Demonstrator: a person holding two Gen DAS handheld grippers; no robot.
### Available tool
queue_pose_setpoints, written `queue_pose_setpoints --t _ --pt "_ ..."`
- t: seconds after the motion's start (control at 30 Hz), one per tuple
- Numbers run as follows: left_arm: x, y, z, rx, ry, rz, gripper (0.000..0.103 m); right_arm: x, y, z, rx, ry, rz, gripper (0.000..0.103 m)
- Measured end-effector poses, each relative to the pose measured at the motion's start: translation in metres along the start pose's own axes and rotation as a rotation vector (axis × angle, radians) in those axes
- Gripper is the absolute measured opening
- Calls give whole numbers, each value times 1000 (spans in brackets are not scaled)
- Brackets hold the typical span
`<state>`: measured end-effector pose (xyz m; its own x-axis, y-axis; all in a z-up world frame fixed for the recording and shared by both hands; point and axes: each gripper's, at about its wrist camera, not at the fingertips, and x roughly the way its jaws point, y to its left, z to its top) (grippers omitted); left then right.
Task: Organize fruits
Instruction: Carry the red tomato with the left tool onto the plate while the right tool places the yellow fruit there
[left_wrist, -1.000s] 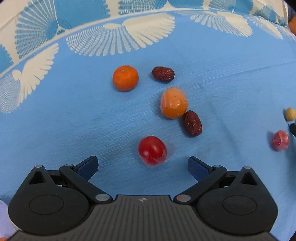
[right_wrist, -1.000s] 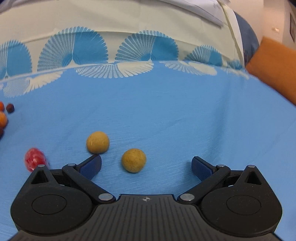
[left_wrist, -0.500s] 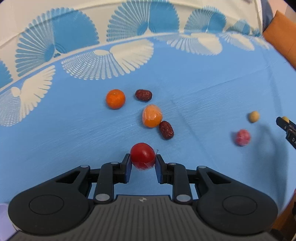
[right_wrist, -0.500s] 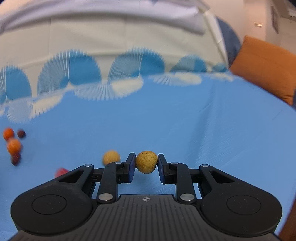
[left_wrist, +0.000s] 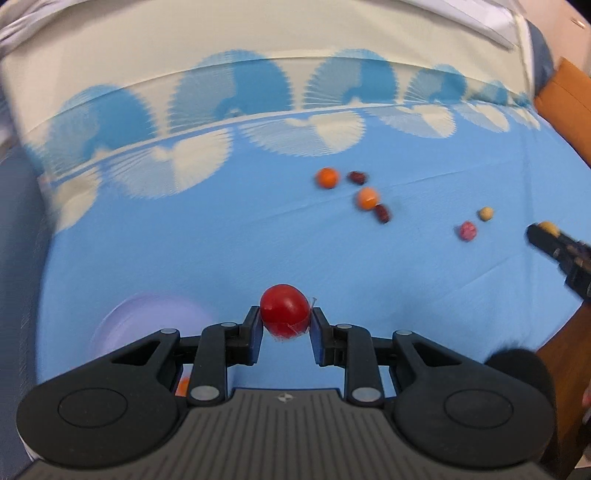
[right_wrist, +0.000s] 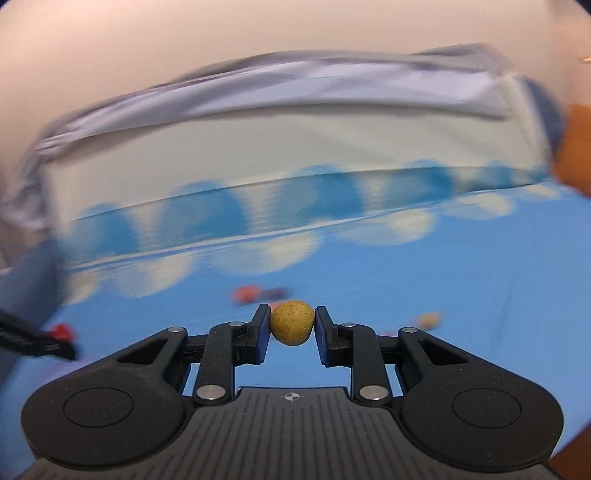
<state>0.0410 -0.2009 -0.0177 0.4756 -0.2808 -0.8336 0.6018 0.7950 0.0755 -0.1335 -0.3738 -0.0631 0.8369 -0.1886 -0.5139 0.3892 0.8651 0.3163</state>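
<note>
My left gripper (left_wrist: 285, 320) is shut on a red tomato (left_wrist: 284, 309) and holds it above the blue cloth. My right gripper (right_wrist: 291, 325) is shut on a tan round fruit (right_wrist: 291, 322), lifted off the cloth; it also shows at the right edge of the left wrist view (left_wrist: 546, 230). On the cloth lie an orange (left_wrist: 327, 177), a wrapped orange (left_wrist: 368, 198), two dark red dates (left_wrist: 357, 177) (left_wrist: 382, 213), a pink-red fruit (left_wrist: 467, 231) and another tan fruit (left_wrist: 485, 213). The right wrist view is blurred.
A pale purple plate (left_wrist: 147, 325) lies on the cloth at the lower left, partly behind my left gripper. An orange cushion (left_wrist: 565, 99) sits at the far right. The cloth's patterned border (left_wrist: 258, 122) runs along the back.
Both grippers closed on their fruits a second ago and have since lifted them higher. Both views have swung left and pulled back; the purple plate has come into the left wrist view.
</note>
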Motion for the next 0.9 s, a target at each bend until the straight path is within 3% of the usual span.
queue_pose_setpoints --t 0.17,0.37,0.67,0.9 --pt "-48 48 -48 -94 7 65 30 -28 91 -11 -89 41 231 27" --pt "-98 98 -103 -178 -28 150 30 -58 169 -25 -215 63 354 27" --pt "-137 131 -160 -241 -89 192 30 -98 227 -54 -348 125 405 27" --pt "-142 149 -181 -295 -97 147 30 -108 251 -62 -429 138 390 27"
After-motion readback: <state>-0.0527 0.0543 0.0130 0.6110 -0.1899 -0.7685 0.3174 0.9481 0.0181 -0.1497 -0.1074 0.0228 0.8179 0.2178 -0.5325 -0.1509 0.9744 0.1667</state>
